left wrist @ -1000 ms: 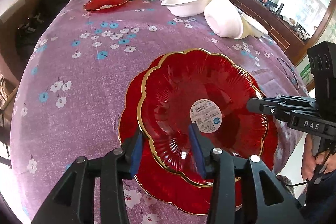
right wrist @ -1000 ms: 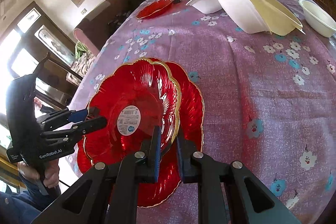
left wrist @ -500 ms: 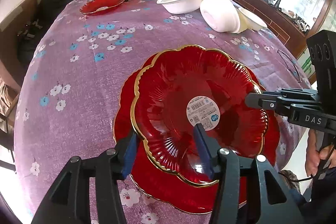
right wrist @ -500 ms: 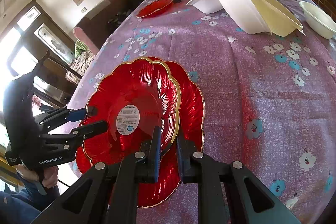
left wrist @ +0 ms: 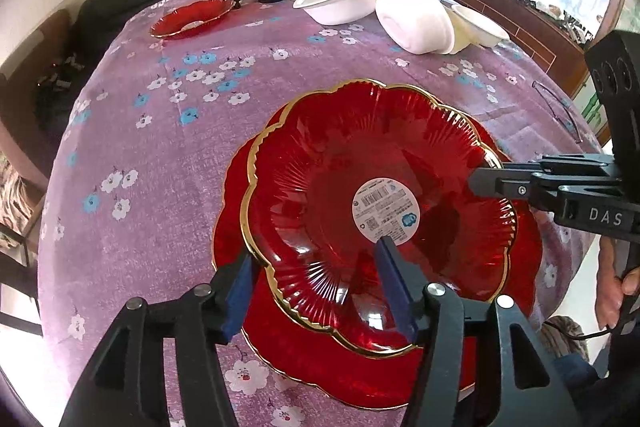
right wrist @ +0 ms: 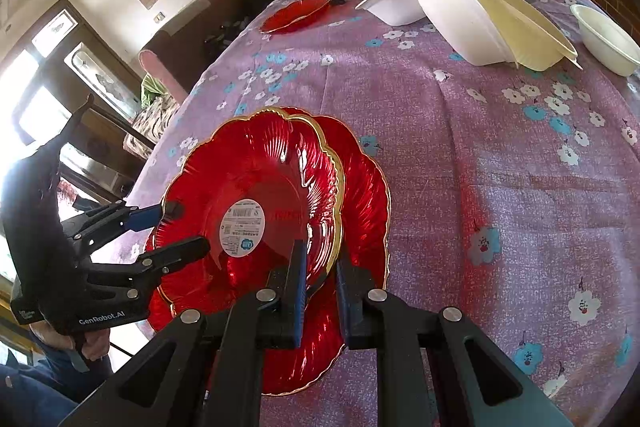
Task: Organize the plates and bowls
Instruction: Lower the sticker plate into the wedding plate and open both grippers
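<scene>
Round table (left wrist: 168, 163) under purple flowered cloth, carrying all the dishes. At the far side, white bowls (right wrist: 460, 15) in a loose cluster — one upright, one tipped against a cream bowl (right wrist: 520, 31), a smaller one (right wrist: 604, 39) apart to the right. Not yet nested. Near the front edge, a large red plate (left wrist: 352, 375) flat on the cloth, gold rim showing. Above it, a second red plate (left wrist: 360, 179) with a round label (left wrist: 386, 209) at centre, tilted and offset, partly over the lower one; seating contact not confirmable. A third, smaller red dish (left wrist: 192, 23) well apart at the far edge, untouched.

Right gripper (right wrist: 320, 279): clamped on the rim of the upper plate. Left gripper (left wrist: 316, 291): fingers apart, straddling the opposite rim of the same plate, one finger (left wrist: 394, 285) over the plate's inside, the other outside the rim.

Progress estimate: early — one plate pair nearly stacked. Remaining: release and square the stack, add the far dish, nest the bowls.
</scene>
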`<state>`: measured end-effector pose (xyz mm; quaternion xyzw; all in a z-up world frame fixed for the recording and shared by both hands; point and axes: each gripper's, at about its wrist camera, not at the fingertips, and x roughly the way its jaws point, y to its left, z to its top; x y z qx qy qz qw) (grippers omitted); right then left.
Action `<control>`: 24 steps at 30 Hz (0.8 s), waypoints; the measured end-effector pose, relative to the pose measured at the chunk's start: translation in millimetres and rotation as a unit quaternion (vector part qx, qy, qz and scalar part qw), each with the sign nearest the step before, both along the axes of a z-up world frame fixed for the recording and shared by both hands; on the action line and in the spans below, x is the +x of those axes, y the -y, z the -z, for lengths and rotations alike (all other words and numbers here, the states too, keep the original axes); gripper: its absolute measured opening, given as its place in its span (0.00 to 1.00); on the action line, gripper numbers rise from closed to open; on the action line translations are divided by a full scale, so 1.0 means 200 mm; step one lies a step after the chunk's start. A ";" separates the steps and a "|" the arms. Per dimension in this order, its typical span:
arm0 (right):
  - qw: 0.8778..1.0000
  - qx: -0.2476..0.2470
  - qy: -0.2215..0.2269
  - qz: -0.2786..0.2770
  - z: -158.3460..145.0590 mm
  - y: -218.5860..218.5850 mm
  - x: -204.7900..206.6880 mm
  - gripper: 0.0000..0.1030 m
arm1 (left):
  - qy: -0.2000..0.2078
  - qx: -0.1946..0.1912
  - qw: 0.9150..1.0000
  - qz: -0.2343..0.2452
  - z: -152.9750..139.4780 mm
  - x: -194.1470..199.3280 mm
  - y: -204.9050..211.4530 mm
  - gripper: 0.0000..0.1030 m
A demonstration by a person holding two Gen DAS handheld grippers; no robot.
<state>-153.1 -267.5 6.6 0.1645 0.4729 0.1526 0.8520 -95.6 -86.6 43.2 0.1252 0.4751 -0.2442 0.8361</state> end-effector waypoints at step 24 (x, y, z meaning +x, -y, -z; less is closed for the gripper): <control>1.000 -0.010 0.009 0.005 -0.04 0.02 -0.02 0.15 | 0.092 0.074 0.993 0.002 -0.01 -0.07 0.05 0.65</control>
